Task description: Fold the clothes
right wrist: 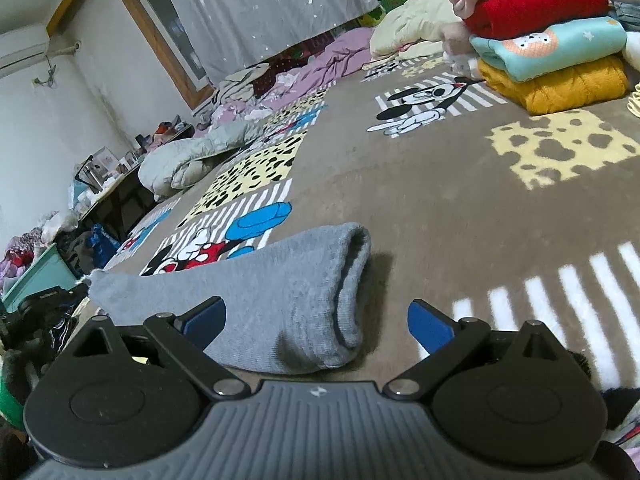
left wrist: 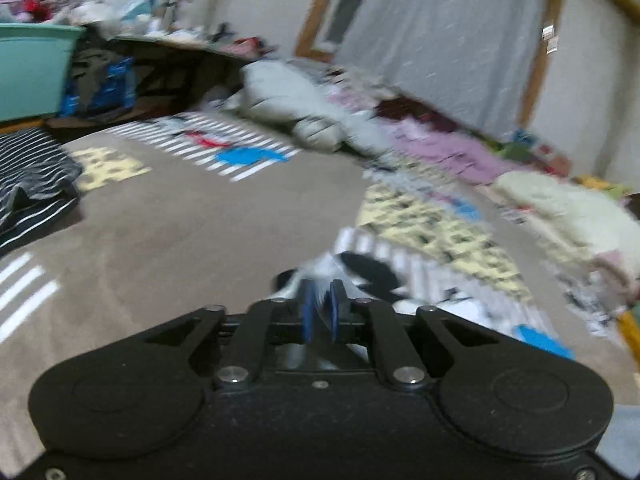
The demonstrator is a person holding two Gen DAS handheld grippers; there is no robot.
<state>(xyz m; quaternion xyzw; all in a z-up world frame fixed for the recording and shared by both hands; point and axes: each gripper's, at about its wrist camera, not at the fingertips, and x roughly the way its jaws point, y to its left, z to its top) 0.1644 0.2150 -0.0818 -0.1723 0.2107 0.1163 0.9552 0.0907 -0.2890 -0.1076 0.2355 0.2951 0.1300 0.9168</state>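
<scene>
A grey knit garment [right wrist: 280, 292] lies on the brown cartoon-print bedspread [right wrist: 440, 200], its open cuff facing right. My right gripper [right wrist: 316, 320] is open, its blue pads either side of the garment's near end, just above it. In the left wrist view my left gripper [left wrist: 320, 300] has its blue pads almost together, with a thin pale strip showing between them; the view is blurred, so I cannot tell whether cloth is pinched. The bedspread [left wrist: 180, 240] lies beyond it.
A stack of folded clothes in red, teal and mustard [right wrist: 548, 36] stands at the far right. A striped black garment [left wrist: 32, 184] lies at the left. Crumpled grey bedding [left wrist: 296, 108], purple bedding [right wrist: 328, 60], a teal bin [left wrist: 32, 72] and a cluttered table [left wrist: 172, 48] ring the bed.
</scene>
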